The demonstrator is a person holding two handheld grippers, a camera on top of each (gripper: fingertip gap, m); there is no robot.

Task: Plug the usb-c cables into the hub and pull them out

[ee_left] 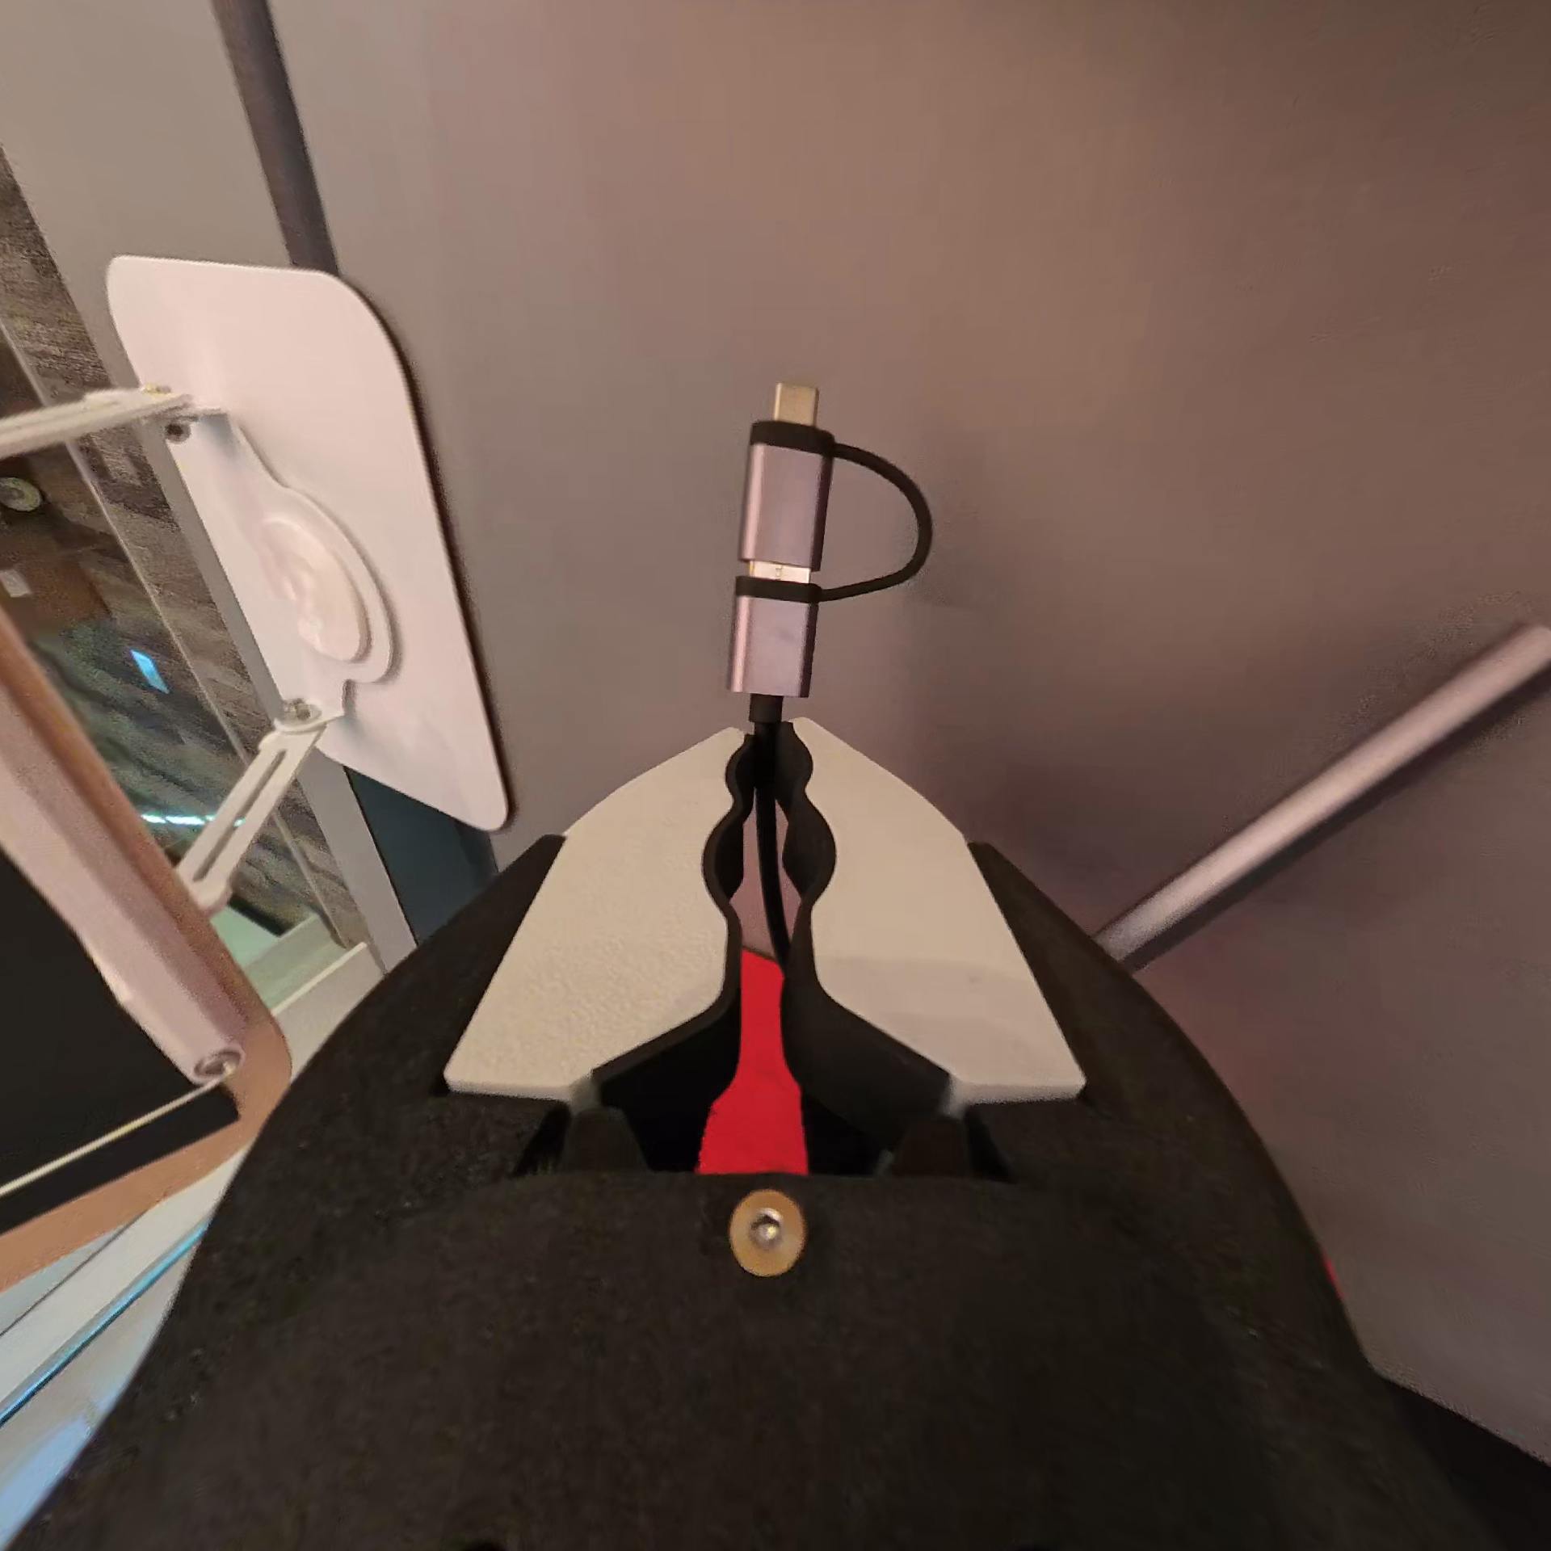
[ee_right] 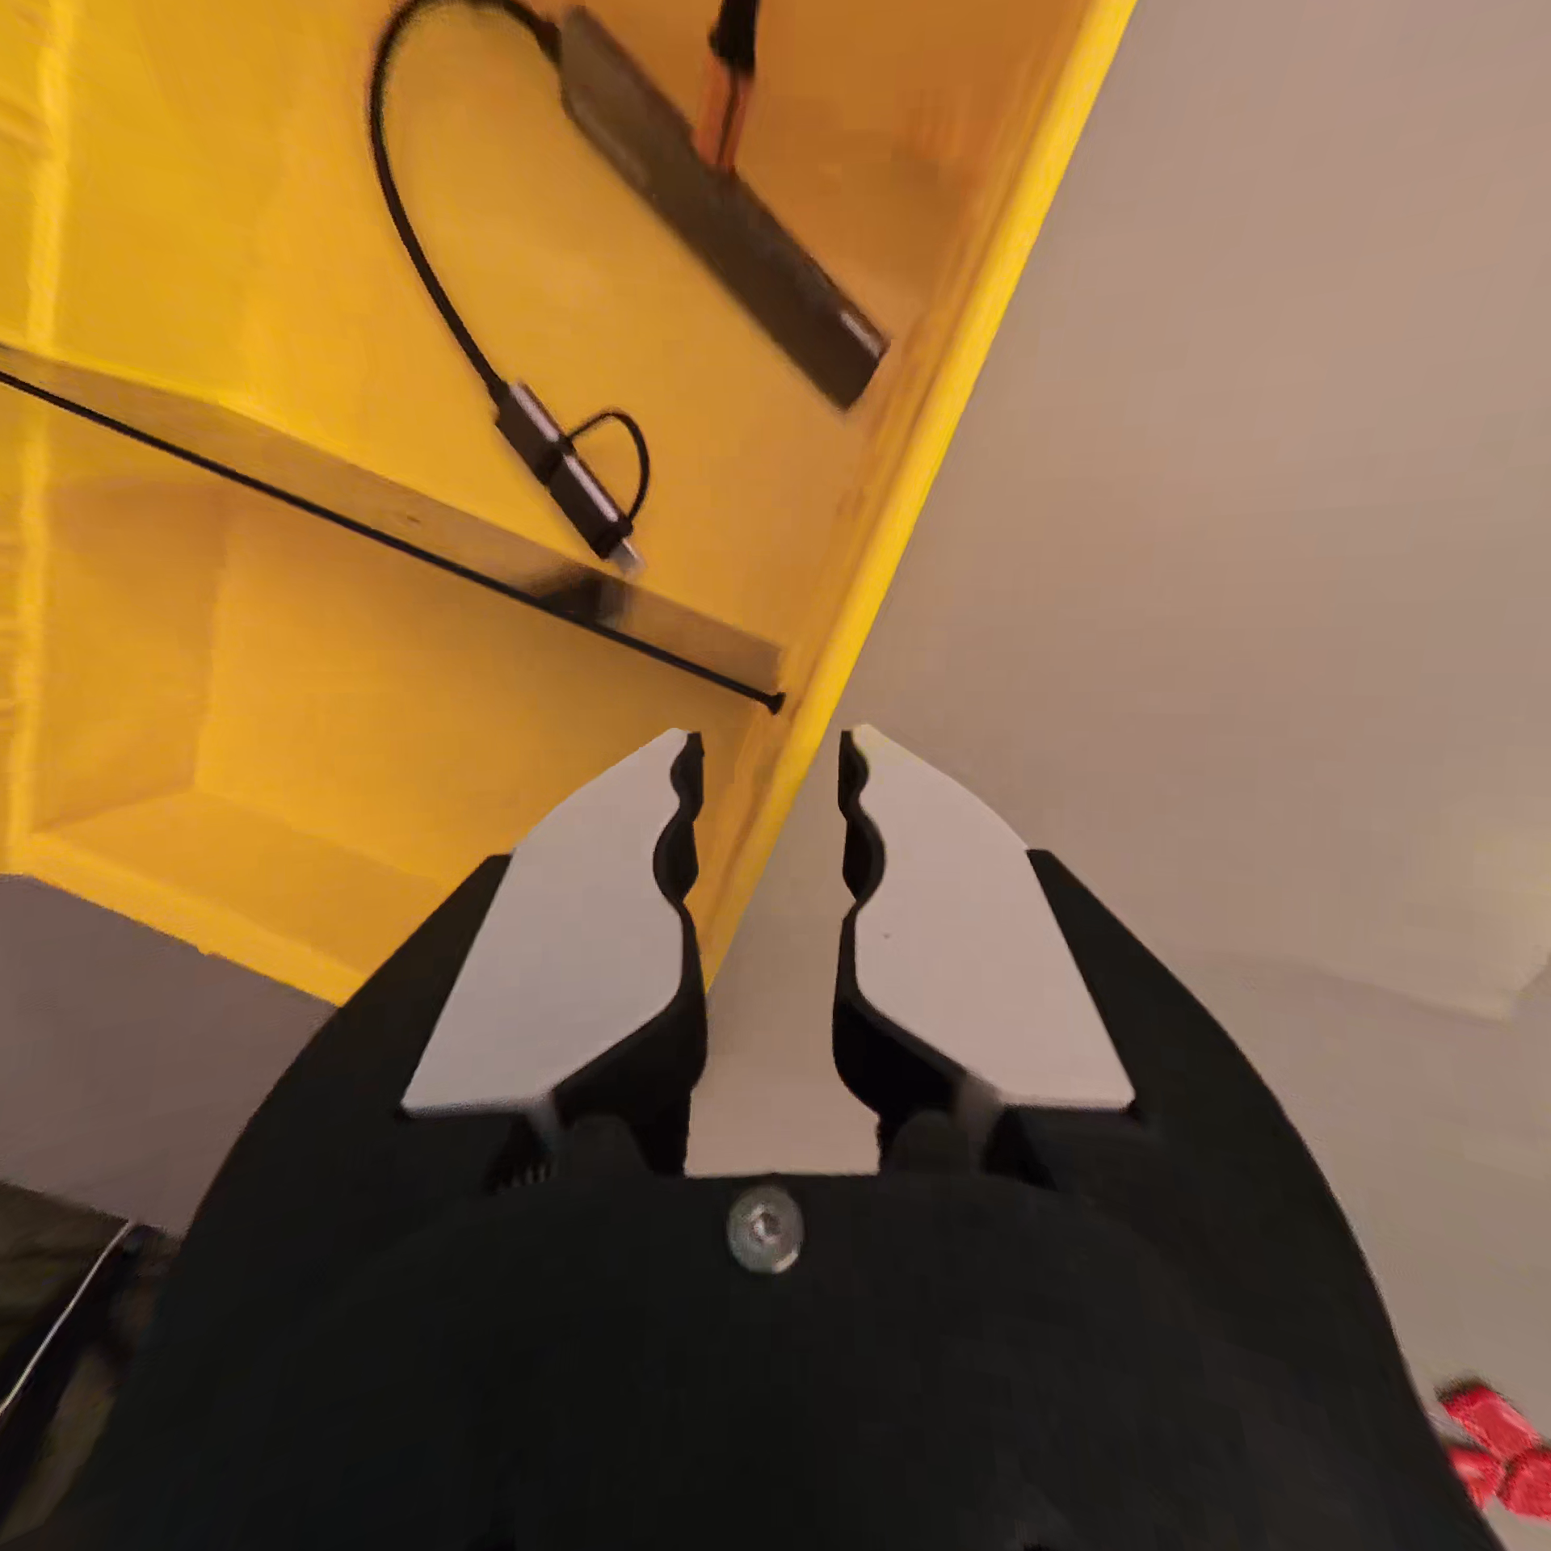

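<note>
Left gripper [ee_left: 768,738]: its two fingers are pressed together on the thin black cord of a cable plug [ee_left: 776,554], just below the grey metal body. The plug points away from the camera, with its silver tip free in the air in front of a grey wall [ee_left: 1091,336].
Right gripper [ee_right: 770,738]: the fingers stand apart and nothing is between them. It hangs over the edge of the yellow tray [ee_right: 948,470].
Hub [ee_right: 722,210]: a long dark bar that lies in the upper compartment of the tray, blurred. One dark cable [ee_right: 730,50] seems to enter its long side, but I cannot tell this for sure.
Second plug [ee_right: 579,487]: it lies in the same compartment beside the hub, at the end of the black cord that curves out of the hub's end. It is not inserted anywhere.
Lower compartment [ee_right: 252,755]: no object is visible in it.
Advice for the step, as I judge it: carry the held plug to the hub, keep it straight in line with the port, and let the right gripper hold the hub so that it does not slide.
</note>
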